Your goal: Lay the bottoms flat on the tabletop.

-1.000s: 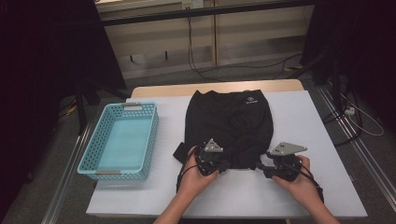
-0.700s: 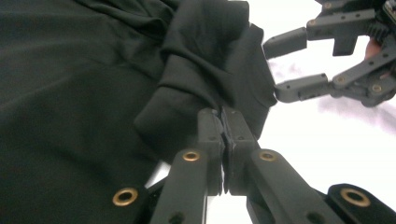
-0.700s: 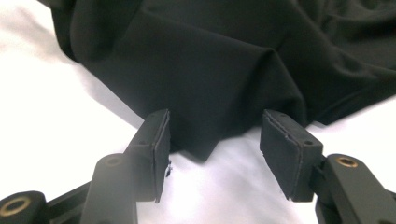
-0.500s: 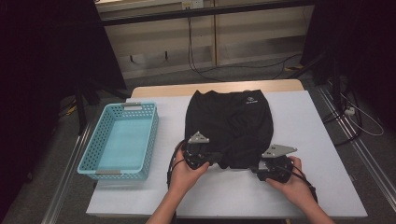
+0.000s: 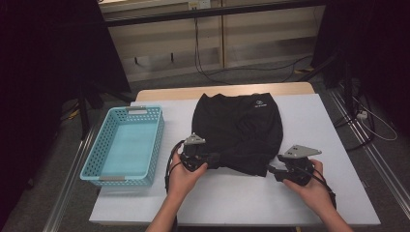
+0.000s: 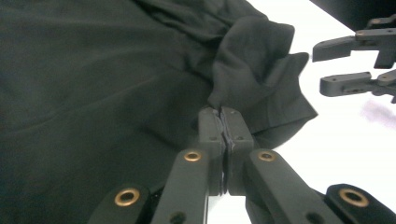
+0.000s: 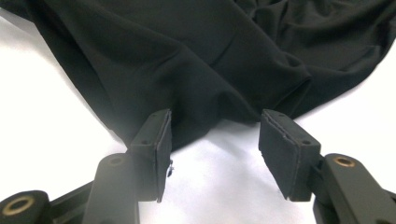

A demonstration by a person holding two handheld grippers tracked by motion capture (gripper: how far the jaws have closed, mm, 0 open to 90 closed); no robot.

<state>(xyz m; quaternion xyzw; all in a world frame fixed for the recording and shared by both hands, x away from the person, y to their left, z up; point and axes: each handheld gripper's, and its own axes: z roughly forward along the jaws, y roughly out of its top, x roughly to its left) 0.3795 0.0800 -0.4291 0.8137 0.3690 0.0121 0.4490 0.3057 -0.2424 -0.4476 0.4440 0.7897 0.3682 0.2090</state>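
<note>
Since a second ago both grippers have drawn back toward the table's near edge, pulling the shirt's [image 5: 237, 133] hem with them. The left gripper [image 5: 209, 159] has its jaws pressed together on a fold of cloth at the hem. The right gripper [image 5: 271, 169] sits at the hem's other corner, jaws spread. The shirt lies mid-table [image 5: 329, 145], right of the basket [image 5: 126, 145].
</note>
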